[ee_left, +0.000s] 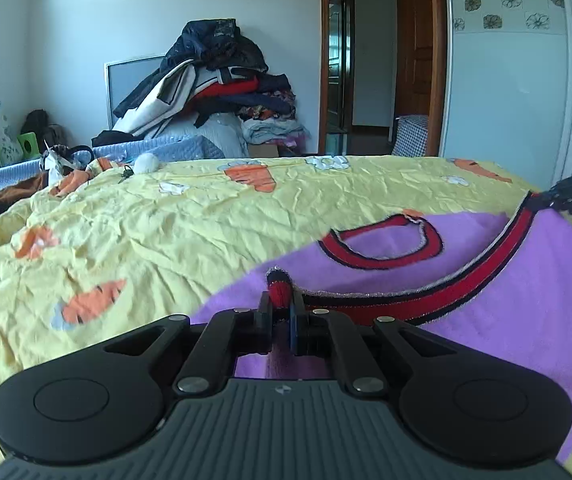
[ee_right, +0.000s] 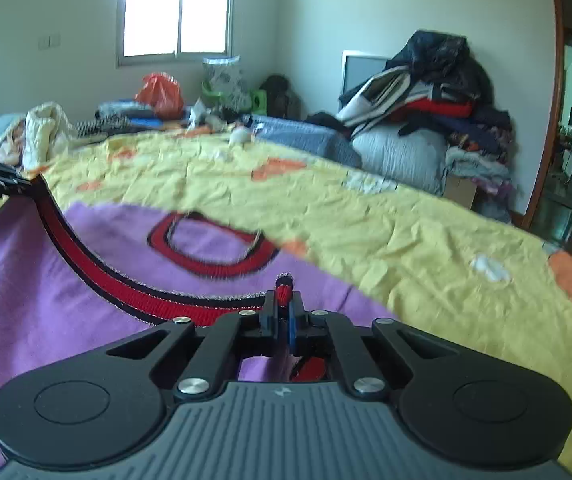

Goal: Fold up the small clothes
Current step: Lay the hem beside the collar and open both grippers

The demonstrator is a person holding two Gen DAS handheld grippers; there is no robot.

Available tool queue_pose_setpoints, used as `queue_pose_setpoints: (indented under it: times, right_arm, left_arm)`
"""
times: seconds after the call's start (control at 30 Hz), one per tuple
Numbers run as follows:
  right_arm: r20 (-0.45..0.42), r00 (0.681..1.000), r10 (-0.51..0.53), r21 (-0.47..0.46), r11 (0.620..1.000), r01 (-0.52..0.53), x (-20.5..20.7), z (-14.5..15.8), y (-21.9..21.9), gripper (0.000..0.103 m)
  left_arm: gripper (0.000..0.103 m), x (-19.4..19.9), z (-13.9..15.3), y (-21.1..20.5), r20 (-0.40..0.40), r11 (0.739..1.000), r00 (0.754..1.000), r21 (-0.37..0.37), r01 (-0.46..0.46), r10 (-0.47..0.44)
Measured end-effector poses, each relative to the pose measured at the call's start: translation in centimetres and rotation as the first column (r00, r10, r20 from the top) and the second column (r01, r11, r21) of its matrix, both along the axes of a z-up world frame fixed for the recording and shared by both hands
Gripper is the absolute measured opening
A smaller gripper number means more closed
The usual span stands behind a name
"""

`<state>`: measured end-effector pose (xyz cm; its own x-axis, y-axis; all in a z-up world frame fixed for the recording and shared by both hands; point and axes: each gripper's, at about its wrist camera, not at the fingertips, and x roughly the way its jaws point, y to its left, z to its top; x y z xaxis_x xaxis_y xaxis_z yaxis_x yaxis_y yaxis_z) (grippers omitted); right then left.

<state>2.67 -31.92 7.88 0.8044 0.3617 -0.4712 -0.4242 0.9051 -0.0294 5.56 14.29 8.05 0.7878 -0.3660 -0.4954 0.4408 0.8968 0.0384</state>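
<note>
Left tool [ee_left: 279, 312] and right tool [ee_right: 283, 312] each pinch red hem [ee_left: 466, 280] of purple top [ee_left: 526, 320], lifted off bed [ee_left: 165, 220]. Fold just starting.

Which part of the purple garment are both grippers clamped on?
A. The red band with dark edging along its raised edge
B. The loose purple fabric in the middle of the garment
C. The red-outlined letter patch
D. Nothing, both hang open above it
A: the left gripper and the right gripper each pinch one end of the red band of the purple garment, which sags between them above the yellow sheet.
</note>
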Motion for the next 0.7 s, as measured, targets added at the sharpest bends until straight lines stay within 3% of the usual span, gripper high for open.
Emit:
queue_pose_setpoints:
  times: [0.1, 0.2, 0.33, 0.37, 0.4, 0.47, 0.53, 0.57, 0.63, 0.7]
  right_arm:
    - [0.013, 0.999, -0.036, 0.015, 0.999, 0.036, 1.1, 0.6, -0.7, 0.005]
    - [-0.021, 0.996, -0.082, 0.032, 0.996, 0.083, 3.3, -0.2, -1.8, 0.005]
    - [-0.139, 0.981, -0.135, 0.006, 0.991, 0.137, 6.5, -3.6, -2.2, 0.005]
    - [-0.183, 0.972, -0.147, -0.005, 0.989, 0.149, 7.2, -4.4, -2.2, 0.012]
    - [-0.199, 0.966, -0.164, -0.026, 0.986, 0.162, 7.5, -5.0, -2.1, 0.017]
    - [-0.177, 0.962, -0.207, -0.038, 0.978, 0.204, 6.7, -4.5, -2.2, 0.046]
    - [-0.129, 0.968, -0.216, -0.023, 0.976, 0.215, 4.7, -2.9, -2.4, 0.059]
    - [-0.104, 0.974, -0.202, -0.026, 0.979, 0.200, 3.2, -2.0, -2.1, 0.060]
    - [-0.090, 0.979, -0.180, -0.035, 0.983, 0.178, 0.7, -0.7, -0.8, 0.060]
    - [-0.115, 0.984, -0.138, -0.024, 0.990, 0.136, -0.9, -0.4, 0.8, 0.063]
  left_arm:
    - [0.010, 2.2, 0.0, -0.2, -0.001, 1.000, 1.000, 0.003, -0.023, 0.023]
    - [0.010, 4.6, -0.9, 0.0, -0.053, 0.999, 0.998, -0.016, -0.034, 0.033]
    - [0.014, 7.2, -4.0, -0.9, -0.134, 0.996, 0.989, 0.073, -0.054, 0.064]
    - [0.015, 7.7, -4.7, -1.0, -0.142, 0.991, 0.985, 0.106, -0.080, 0.094]
    - [0.024, 8.0, -4.9, -0.7, -0.148, 0.988, 0.982, 0.112, -0.104, 0.120]
    - [0.029, 7.6, -4.0, 0.6, -0.127, 0.979, 0.973, 0.093, -0.184, 0.195]
    - [0.040, 6.3, -2.3, 1.2, -0.097, 0.966, 0.964, 0.098, -0.239, 0.248]
    - [0.045, 5.2, -1.3, 1.4, -0.090, 0.966, 0.963, 0.078, -0.246, 0.253]
    - [0.072, 2.4, 0.0, 0.6, -0.109, 0.976, 0.969, 0.033, -0.217, 0.220]
    - [0.090, -0.6, 0.3, -1.8, -0.076, 0.987, 0.985, 0.031, -0.155, 0.157]
